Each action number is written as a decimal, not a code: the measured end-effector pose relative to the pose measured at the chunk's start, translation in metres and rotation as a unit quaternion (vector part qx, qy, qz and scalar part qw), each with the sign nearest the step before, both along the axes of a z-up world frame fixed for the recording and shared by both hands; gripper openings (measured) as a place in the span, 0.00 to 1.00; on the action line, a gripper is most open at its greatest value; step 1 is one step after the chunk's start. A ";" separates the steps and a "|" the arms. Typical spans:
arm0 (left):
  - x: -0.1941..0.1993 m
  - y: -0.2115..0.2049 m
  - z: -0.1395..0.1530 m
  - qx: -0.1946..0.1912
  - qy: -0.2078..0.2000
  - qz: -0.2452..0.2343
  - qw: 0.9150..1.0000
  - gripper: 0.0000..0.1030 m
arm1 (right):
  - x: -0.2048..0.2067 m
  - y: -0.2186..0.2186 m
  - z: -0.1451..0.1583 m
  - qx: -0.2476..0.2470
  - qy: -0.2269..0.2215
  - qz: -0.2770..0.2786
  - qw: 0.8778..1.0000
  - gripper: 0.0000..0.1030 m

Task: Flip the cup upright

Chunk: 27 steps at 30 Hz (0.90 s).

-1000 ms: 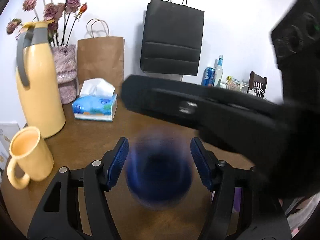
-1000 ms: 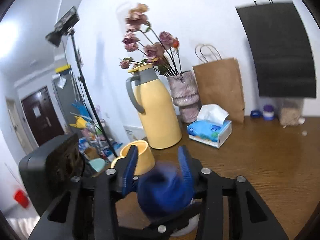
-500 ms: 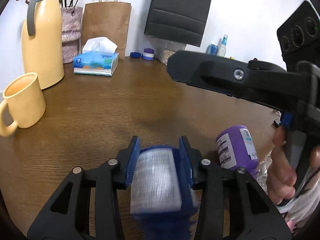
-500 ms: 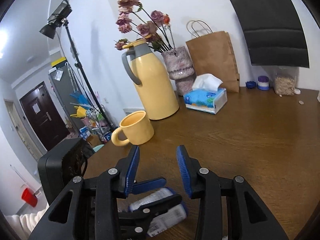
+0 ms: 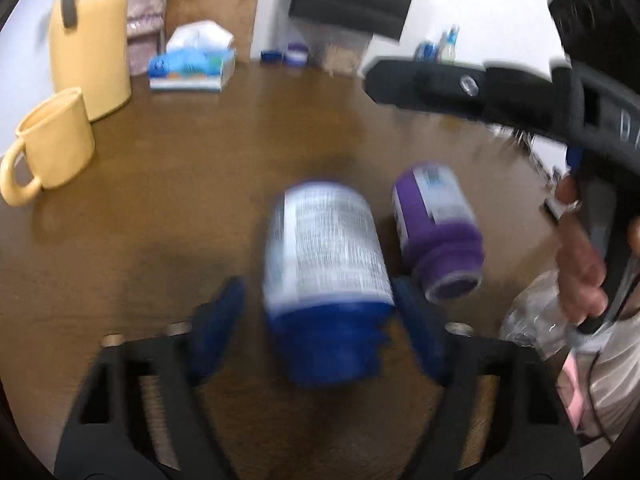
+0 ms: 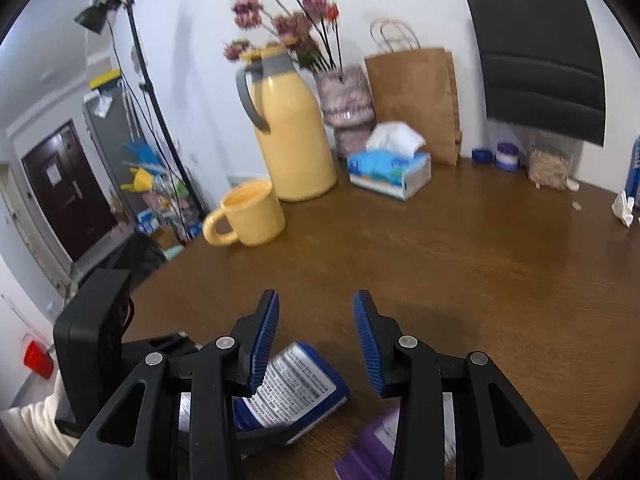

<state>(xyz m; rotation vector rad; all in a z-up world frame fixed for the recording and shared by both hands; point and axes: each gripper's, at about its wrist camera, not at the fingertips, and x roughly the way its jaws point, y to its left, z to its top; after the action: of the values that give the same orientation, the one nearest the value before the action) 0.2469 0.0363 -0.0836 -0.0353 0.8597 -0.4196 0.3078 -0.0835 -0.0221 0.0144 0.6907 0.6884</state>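
A yellow mug stands upright on the brown table at the far left, also in the right wrist view. A blue bottle with a white label lies on its side between the spread fingers of my left gripper, which is open and blurred. It shows in the right wrist view below my open, empty right gripper. A purple bottle lies beside the blue one.
A yellow thermos jug, a vase of dried flowers, a tissue box, a brown paper bag and a black bag stand along the back wall. Small jars sit at the back right.
My left gripper has opened around the blue bottle, which now lies on the table beside the purple one. My right gripper has stayed open above them.
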 end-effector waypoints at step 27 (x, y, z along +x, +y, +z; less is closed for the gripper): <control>0.015 0.029 0.017 0.028 -0.019 0.035 0.999 0.57 | 0.017 0.032 -0.038 -0.094 0.050 0.038 0.994 0.42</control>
<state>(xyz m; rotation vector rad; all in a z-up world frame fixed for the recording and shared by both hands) 0.2617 0.0656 -0.0666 -0.0045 0.8305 -0.3299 0.3245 -0.0513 -0.0598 -0.1519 0.8535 0.6978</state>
